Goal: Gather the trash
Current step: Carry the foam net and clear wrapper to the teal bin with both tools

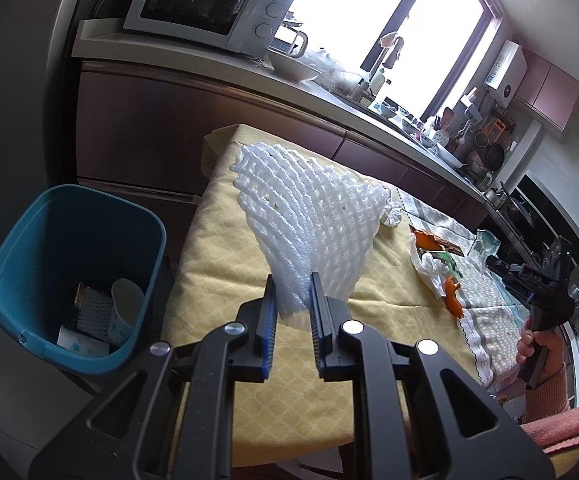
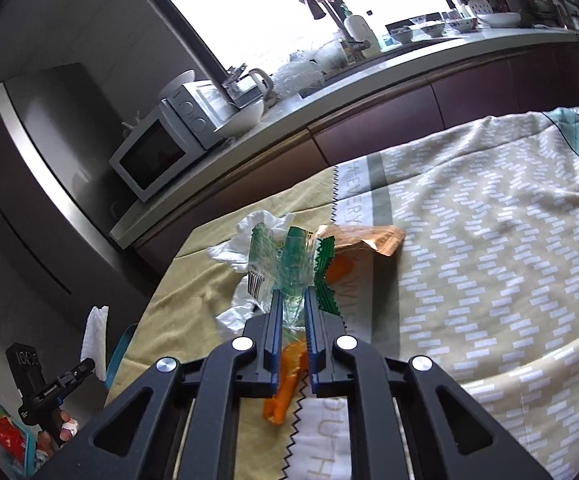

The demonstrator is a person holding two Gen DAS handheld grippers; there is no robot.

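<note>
White foam fruit netting [image 1: 309,216] hangs pinched by one edge in the left gripper [image 1: 294,300] beside the blue plastic bin [image 1: 21,280] — feather-light, springy. Right view: the right gripper [image 2: 292,308] nips a clear green-printed wrapper [image 2: 289,264] above the cloth-covered surface [image 2: 489,240] — crinkly, slippery; grip deep.

- Your window [image 1: 373,20] is blown out white, backlighting both views.
- Cabinets [image 1: 169,128] sit dim beneath it.
- Fisheye bending and dark vignetting crowd your edges.
</note>
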